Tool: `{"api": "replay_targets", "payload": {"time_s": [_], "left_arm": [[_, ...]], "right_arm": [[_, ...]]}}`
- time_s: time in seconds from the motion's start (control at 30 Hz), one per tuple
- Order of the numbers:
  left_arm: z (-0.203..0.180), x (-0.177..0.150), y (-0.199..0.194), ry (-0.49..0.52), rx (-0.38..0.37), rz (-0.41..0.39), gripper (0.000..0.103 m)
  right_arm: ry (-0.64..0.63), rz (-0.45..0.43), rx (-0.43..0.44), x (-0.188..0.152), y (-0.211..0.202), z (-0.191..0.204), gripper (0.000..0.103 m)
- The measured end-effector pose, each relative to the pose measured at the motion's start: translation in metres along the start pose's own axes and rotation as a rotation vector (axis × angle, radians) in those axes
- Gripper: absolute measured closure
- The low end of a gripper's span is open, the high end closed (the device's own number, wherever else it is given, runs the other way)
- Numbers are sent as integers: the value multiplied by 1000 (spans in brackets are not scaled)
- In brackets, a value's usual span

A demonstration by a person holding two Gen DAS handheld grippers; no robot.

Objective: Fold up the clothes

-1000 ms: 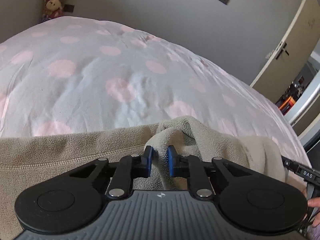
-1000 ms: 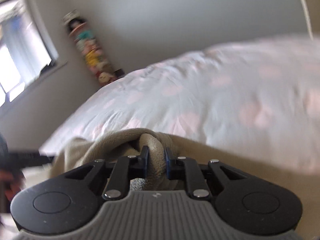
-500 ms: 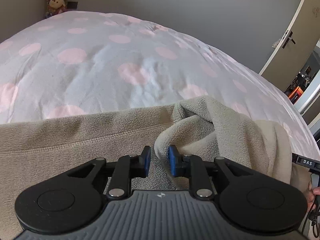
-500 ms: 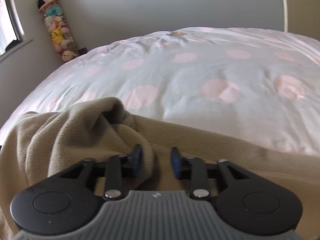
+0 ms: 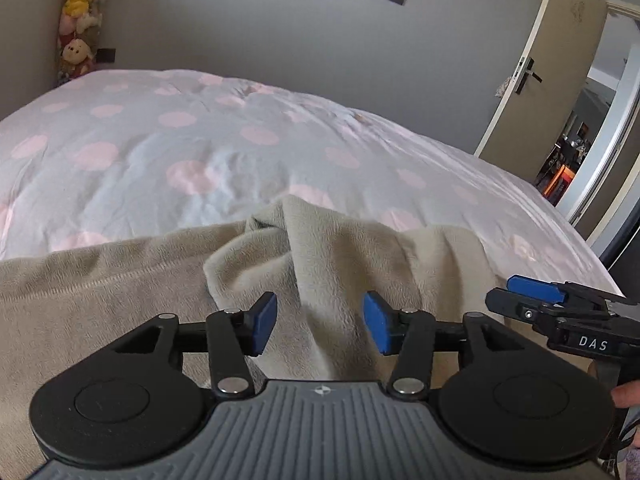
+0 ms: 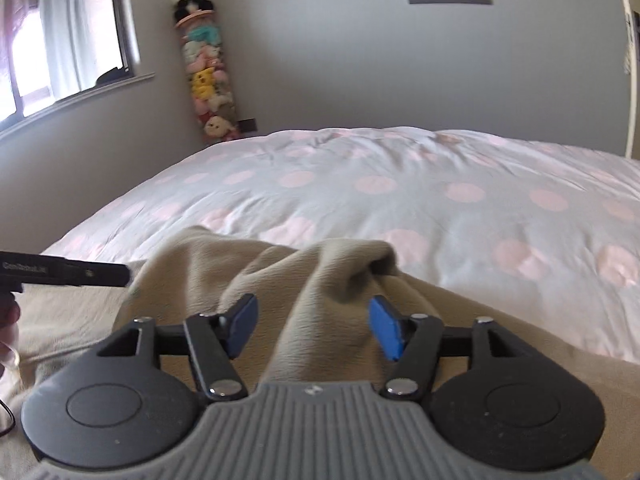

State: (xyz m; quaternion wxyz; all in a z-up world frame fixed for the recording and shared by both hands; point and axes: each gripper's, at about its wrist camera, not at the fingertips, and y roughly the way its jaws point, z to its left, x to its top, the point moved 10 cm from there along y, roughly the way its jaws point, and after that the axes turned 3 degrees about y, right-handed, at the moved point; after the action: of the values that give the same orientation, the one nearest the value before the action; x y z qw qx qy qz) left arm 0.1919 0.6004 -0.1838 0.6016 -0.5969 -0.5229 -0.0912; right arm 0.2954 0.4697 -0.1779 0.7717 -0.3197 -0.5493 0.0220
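A beige fleece garment (image 5: pixel 340 256) lies bunched on the near edge of a bed, with a raised fold in front of each gripper. My left gripper (image 5: pixel 320 322) has its jaws opening. The fold runs between the blue pads (image 5: pixel 264 322), which stand clear of it. In the right wrist view the same garment (image 6: pixel 320 276) rises between the pads of my right gripper (image 6: pixel 312 324), whose jaws are also opening and do not press the cloth. Each gripper shows at the edge of the other's view: the right gripper (image 5: pixel 528 288) and the left gripper (image 6: pixel 104 274).
The bed's pale duvet with pink dots (image 5: pixel 200 152) stretches far beyond the garment. A column of plush toys (image 6: pixel 204 68) hangs in the far corner beside a window (image 6: pixel 60 40). An open door (image 5: pixel 560 80) stands to the right. A person's fingers (image 5: pixel 628 396) hold the right gripper.
Both grippers were shut on folds of the fleece, then spread their jaws and let go. Both drew back from the cloth, and the folds now rest loosely on the bed.
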Motion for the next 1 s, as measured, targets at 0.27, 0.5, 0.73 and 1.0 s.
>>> {"api": "replay_targets", "payload": {"time_s": [0.27, 0.5, 0.73, 1.0], "left_arm": [[30, -45, 27, -174, -72, 59, 93], [45, -63, 18, -313, -153, -15, 93], [49, -44, -24, -272, -92, -91, 85], [10, 43, -20, -47, 7, -218, 85]], "right_arm": [[352, 65, 34, -64, 18, -46, 89], [608, 47, 110, -86, 8, -68, 96], [526, 32, -7, -77, -31, -65, 87], [187, -140, -80, 24, -23, -24, 87]]}}
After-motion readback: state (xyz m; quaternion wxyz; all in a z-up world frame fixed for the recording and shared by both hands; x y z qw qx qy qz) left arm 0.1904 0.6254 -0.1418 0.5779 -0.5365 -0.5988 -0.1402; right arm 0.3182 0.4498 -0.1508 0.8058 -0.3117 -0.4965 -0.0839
